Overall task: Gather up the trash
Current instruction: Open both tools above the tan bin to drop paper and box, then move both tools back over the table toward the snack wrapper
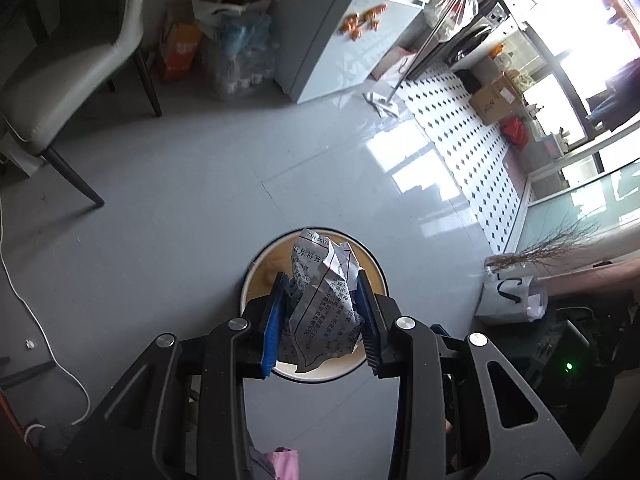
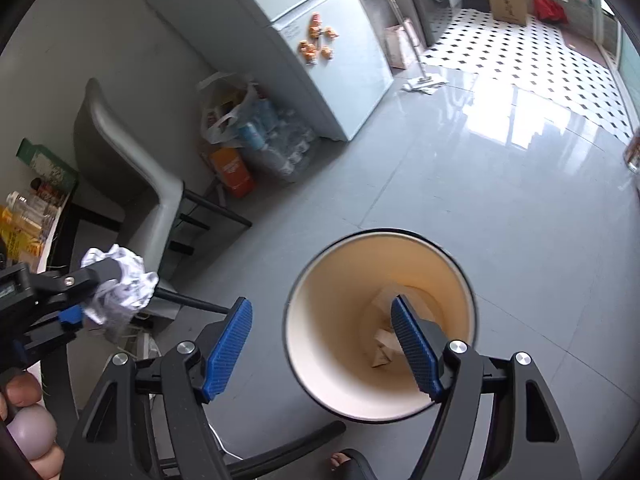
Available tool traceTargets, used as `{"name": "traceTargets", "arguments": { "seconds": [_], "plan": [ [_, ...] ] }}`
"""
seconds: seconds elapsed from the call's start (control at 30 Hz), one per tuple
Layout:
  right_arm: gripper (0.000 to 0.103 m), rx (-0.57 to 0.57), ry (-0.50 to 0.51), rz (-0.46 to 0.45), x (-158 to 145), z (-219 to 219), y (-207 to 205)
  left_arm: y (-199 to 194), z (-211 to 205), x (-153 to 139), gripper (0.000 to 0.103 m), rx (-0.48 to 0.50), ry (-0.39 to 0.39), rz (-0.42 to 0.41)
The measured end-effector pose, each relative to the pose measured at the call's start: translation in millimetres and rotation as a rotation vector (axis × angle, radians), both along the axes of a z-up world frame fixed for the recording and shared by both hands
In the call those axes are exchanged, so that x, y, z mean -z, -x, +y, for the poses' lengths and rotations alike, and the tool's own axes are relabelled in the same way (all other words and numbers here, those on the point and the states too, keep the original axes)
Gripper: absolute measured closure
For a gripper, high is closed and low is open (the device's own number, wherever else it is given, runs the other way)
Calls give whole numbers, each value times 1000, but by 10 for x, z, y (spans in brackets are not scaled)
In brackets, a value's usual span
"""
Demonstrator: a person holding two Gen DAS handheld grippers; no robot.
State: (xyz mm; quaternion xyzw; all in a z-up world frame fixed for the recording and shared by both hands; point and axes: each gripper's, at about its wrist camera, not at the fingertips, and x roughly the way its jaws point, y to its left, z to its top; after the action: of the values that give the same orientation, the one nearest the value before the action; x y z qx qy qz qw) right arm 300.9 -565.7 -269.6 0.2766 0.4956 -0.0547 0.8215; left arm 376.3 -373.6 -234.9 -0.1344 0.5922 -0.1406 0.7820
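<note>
One crumpled paper (image 1: 322, 304) in left gripper (image 1: 322, 300), above bin (image 1: 256, 276)

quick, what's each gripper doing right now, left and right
left gripper: shut on the crumpled paper, above the trash bin.
right gripper: open, nothing between its pads, over the bin.

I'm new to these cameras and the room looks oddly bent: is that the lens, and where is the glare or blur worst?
Yes, it's the lens: in both views the fridge and floor lines bow outward, with dark corners. Left wrist view: the windows are blown out white, and the bags by the chair are soft. Right wrist view: sun glare on the glossy floor; the bin's rim looks smeared.
</note>
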Motion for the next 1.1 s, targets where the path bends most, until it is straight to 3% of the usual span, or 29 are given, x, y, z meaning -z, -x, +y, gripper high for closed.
{"name": "traceTargets", "arguments": {
  "seconds": [0.2,0.23,0.27,0.33,0.43,0.53,0.73,0.9,1.1],
  "plan": [
    [30,54,15,29,95,-257,345,34,-343,330,63,39,8,47],
    [30,59,15,34,115,-288,394,39,-386,375,54,39,16,49],
    [30,67,12,39,134,-318,448,43,-405,397,36,38,29,45],
    [30,75,6,46,178,-353,541,65,-414,448,16,35,81,44],
    [30,75,5,49,200,-346,570,85,-314,459,16,-4,85,49],
    [30,73,-2,52,234,-303,574,72,-173,309,16,-26,93,30],
    [30,52,-31,27,135,-87,416,82,92,-331,12,-4,48,-89],
    [23,66,-77,-50,-240,99,319,248,472,-990,7,6,29,-225],
    [14,48,-76,-152,-792,382,273,509,1178,-1491,6,-102,11,-305]
  ]
}}
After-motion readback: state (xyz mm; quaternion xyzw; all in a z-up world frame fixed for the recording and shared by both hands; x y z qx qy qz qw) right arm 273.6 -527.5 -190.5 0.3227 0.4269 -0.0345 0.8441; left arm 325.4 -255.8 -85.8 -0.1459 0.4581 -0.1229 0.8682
